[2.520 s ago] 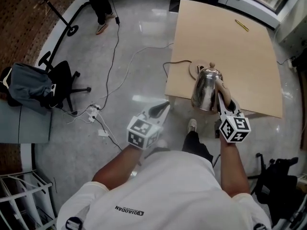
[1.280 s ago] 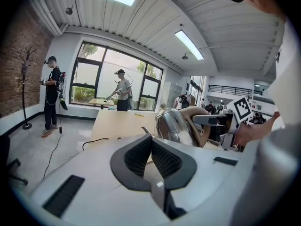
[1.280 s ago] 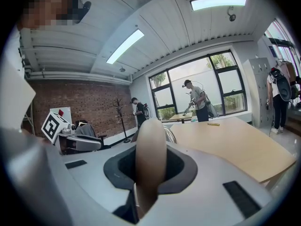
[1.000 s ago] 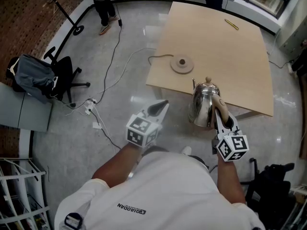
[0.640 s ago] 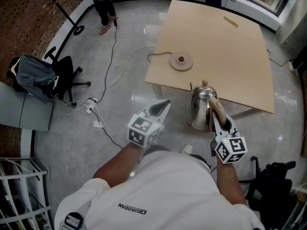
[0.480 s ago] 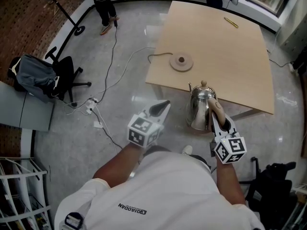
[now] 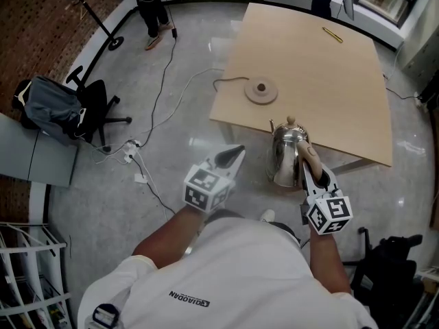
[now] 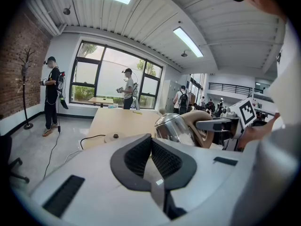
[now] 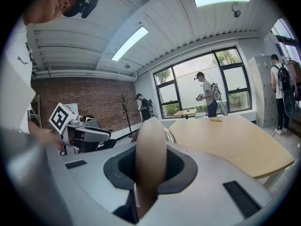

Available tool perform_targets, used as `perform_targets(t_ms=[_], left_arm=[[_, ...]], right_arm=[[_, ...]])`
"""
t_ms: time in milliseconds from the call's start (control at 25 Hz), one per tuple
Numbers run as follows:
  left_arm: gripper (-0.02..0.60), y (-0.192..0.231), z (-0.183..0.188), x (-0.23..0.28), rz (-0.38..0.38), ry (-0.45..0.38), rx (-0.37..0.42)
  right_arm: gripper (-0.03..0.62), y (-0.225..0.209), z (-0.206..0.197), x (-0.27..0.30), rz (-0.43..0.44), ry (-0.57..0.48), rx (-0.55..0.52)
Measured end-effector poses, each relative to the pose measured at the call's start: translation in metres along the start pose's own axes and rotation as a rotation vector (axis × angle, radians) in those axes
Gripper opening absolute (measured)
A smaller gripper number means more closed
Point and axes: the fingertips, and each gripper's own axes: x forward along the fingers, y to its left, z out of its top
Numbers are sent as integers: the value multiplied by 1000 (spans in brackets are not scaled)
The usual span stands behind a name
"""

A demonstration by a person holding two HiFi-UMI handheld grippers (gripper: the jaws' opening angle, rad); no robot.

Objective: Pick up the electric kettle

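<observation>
A shiny steel electric kettle (image 7: 285, 157) with a tan handle (image 7: 310, 159) hangs in the air over the near edge of the wooden table (image 7: 309, 60). My right gripper (image 7: 313, 177) is shut on that handle, which fills the gap between its jaws in the right gripper view (image 9: 150, 160). The kettle's round base (image 7: 260, 90) lies on the table with its cord running off the left edge. My left gripper (image 7: 231, 157) is shut and empty, over the floor to the left of the kettle. From the left gripper view the kettle (image 8: 175, 126) shows just beyond the jaws.
A yellow pen (image 7: 333, 35) lies at the table's far end. On the floor to the left are an office chair (image 7: 65, 112) with a jacket on it, loose cables (image 7: 161, 94) and a power strip (image 7: 132, 159). People (image 7: 147, 5) stand at the back.
Earlier the kettle hung close to its base at the table's edge; it now hangs nearer me, away from the base. In the last half second hardly anything has shifted.
</observation>
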Motion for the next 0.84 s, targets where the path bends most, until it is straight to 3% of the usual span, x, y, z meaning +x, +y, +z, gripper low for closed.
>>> perform_targets(t_ms=[840], left_arm=[[-5, 1, 1, 9, -32, 6, 15]], right_arm=[[74, -7, 2, 1, -17, 15, -10]])
